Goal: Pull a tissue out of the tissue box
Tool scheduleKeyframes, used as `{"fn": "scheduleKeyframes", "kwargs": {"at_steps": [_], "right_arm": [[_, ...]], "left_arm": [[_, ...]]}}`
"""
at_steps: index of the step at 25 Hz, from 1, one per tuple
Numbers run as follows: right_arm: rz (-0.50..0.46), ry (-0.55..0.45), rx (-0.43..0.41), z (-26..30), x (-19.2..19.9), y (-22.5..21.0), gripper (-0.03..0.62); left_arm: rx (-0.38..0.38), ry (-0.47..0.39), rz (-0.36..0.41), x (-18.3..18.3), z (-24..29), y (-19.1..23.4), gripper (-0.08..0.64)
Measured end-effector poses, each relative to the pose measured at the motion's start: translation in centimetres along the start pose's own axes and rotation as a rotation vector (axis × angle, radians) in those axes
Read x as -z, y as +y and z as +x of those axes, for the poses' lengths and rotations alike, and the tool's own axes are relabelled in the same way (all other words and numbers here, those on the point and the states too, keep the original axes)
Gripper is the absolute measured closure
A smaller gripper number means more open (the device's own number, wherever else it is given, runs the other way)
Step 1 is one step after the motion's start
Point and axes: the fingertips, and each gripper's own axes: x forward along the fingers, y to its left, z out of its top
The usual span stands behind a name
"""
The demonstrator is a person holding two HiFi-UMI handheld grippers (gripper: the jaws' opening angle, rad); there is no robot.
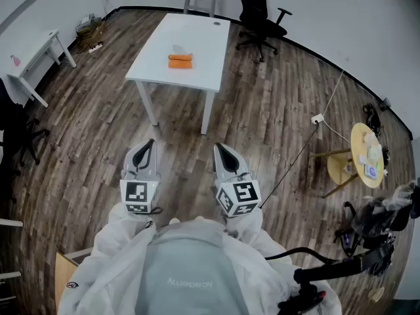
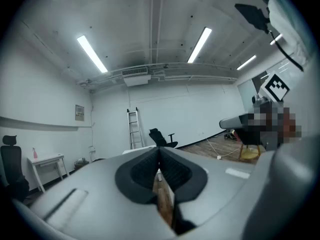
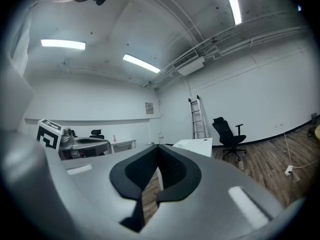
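At twelve o'clock on the far counter (image 1: 203, 71) sits the orange tissue box (image 1: 180, 60), untouched; the left tool (image 1: 149, 144) and right tool (image 1: 220, 149), both closed on nothing, hang well short, so walking up and opening one likely comes next.

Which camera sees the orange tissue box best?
The head view: the orange tissue box lies in plain sight, seen from above, on the white table. The right gripper view shows only that table, far off and edge-on, with no box to make out. The left gripper view shows no box either.
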Motion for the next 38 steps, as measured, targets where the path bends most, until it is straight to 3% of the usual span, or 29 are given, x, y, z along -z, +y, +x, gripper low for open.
{"fn": "scheduleKeyframes", "kwargs": {"at_steps": [38], "right_arm": [[0.05, -0.001, -0.058, 1.7, 0.1, -4.9, 0.591]], "left_arm": [[-0.042, 0.041, 0.029, -0.6, 4.0, -2.2, 0.56]]}}
